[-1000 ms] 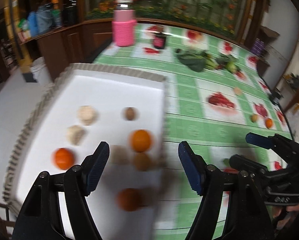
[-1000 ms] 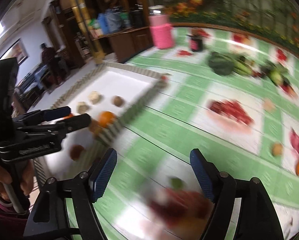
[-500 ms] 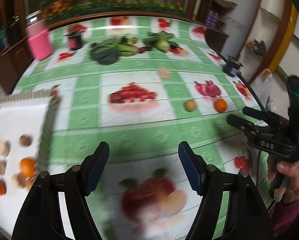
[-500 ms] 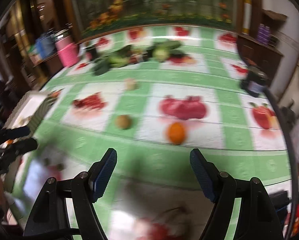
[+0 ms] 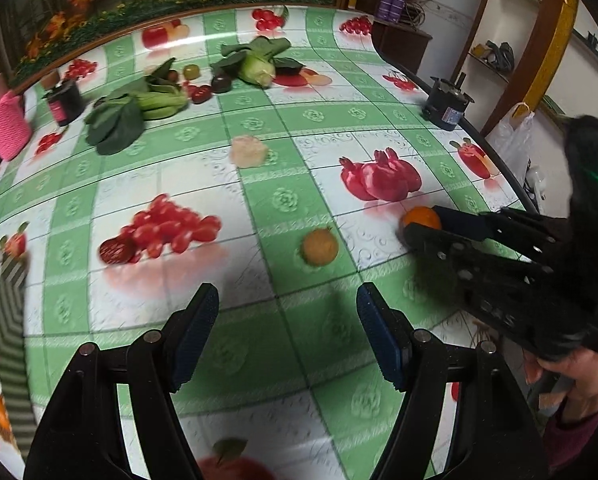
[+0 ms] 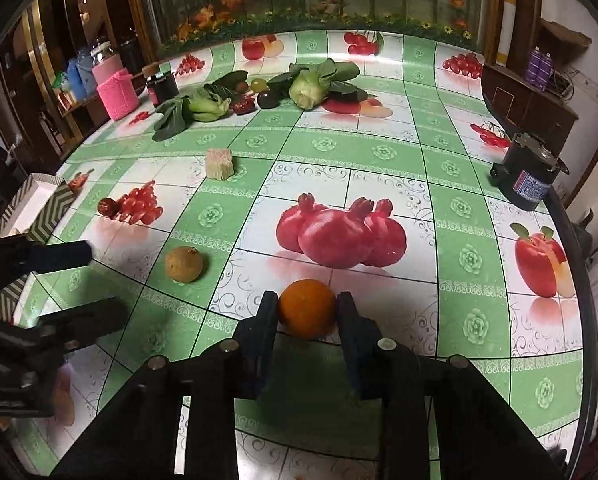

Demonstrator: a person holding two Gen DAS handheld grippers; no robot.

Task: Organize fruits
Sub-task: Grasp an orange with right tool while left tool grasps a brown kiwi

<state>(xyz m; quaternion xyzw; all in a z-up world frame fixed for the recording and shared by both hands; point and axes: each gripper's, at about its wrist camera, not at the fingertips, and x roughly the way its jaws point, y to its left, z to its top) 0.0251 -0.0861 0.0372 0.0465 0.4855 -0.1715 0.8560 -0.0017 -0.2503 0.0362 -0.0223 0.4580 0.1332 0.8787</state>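
Note:
In the right wrist view, an orange [image 6: 307, 313] sits on the green checked tablecloth between my right gripper's [image 6: 307, 312] fingers, which are closed onto its sides. The same orange [image 5: 421, 218] shows in the left wrist view between the right gripper's fingers [image 5: 427, 236]. A small brown round fruit [image 6: 184, 264] lies to its left, also seen from the left wrist [image 5: 319, 247]. My left gripper [image 5: 287, 312] is open and empty above the cloth, short of the brown fruit. The white tray [image 5: 11, 320] with several fruits is at the far left.
A pale cube [image 6: 219, 164] lies mid-table. Leafy greens [image 6: 195, 110], a cabbage [image 6: 307, 90] and dark fruits lie at the back. A pink container [image 6: 117, 94], a dark jar [image 6: 162, 86] and a black motor [image 6: 529, 178] near the right edge stand around.
Both grippers swung right, away from the tray. The right gripper moved up to the orange and closed on it. The left gripper stayed open.

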